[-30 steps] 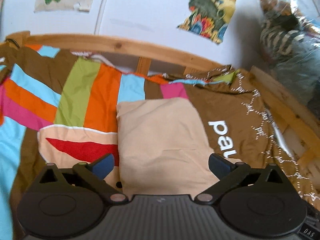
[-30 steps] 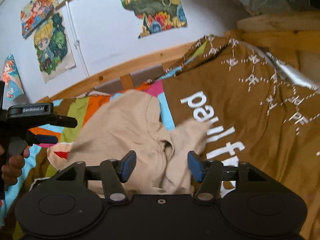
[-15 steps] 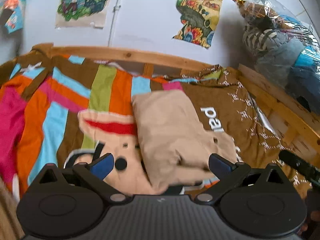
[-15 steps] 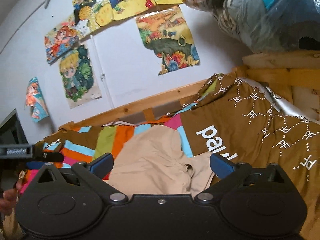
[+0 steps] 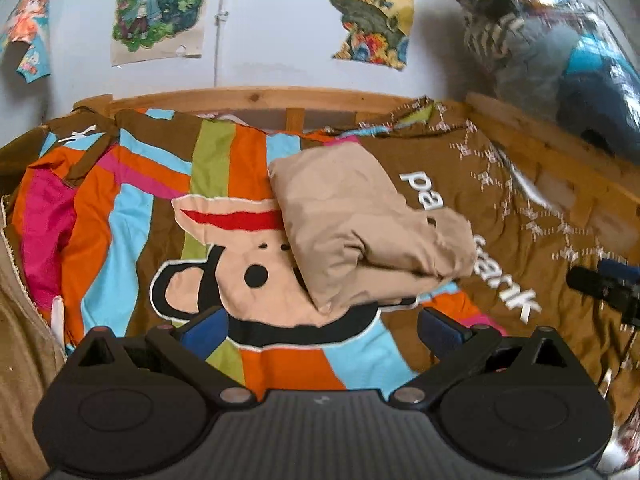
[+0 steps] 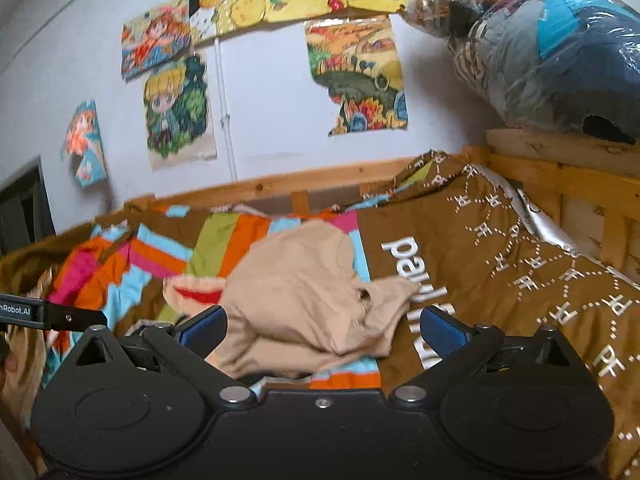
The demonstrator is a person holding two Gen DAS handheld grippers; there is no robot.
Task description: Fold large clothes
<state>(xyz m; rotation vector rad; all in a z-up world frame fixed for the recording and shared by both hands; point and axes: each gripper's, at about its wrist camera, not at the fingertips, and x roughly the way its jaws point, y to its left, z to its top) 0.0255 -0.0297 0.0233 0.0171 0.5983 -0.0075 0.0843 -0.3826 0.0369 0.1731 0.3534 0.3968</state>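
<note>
A folded beige garment [image 5: 360, 220] lies on the colourful bedspread [image 5: 132, 216], in a compact bundle; it also shows in the right wrist view [image 6: 304, 296]. My left gripper [image 5: 324, 328] is open and empty, held back from the near edge of the garment. My right gripper [image 6: 324, 326] is open and empty, above the near side of the garment. The right gripper's tip shows at the right edge of the left wrist view [image 5: 604, 284], and the left gripper at the left edge of the right wrist view [image 6: 52, 314].
A wooden bed frame [image 5: 256, 100] runs along the wall and the right side [image 6: 560, 176]. A plastic bag of clothes [image 6: 552, 52] sits on the frame at the upper right. Posters [image 6: 176, 112] hang on the white wall. Tan fabric [image 5: 20, 340] lies at the left.
Both grippers have pulled back and up from the beige garment, which now lies folded on the bedspread. The right gripper's jaws have opened wider.
</note>
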